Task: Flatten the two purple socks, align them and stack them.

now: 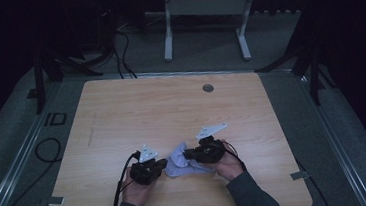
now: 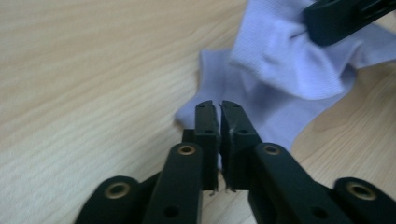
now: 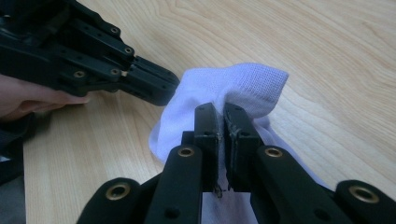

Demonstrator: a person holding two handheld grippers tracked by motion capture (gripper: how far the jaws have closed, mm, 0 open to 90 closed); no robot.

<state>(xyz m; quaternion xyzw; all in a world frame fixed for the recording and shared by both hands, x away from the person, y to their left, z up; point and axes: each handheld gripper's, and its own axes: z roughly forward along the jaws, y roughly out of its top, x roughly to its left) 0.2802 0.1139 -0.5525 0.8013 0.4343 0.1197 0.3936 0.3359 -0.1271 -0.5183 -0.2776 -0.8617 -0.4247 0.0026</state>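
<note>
Dim room, grey floor, a white frame (image 1: 203,11) beyond a pale wood table (image 1: 171,109) with a round grommet (image 1: 208,87). Near the front edge lies a crumpled white sock (image 1: 182,162) — ribbed knit, folded over itself. Left gripper (image 1: 163,162) has its jaws pinched together on the sock's edge; right gripper (image 1: 187,154) is clamped on a raised fold — both grip the sock.
</note>
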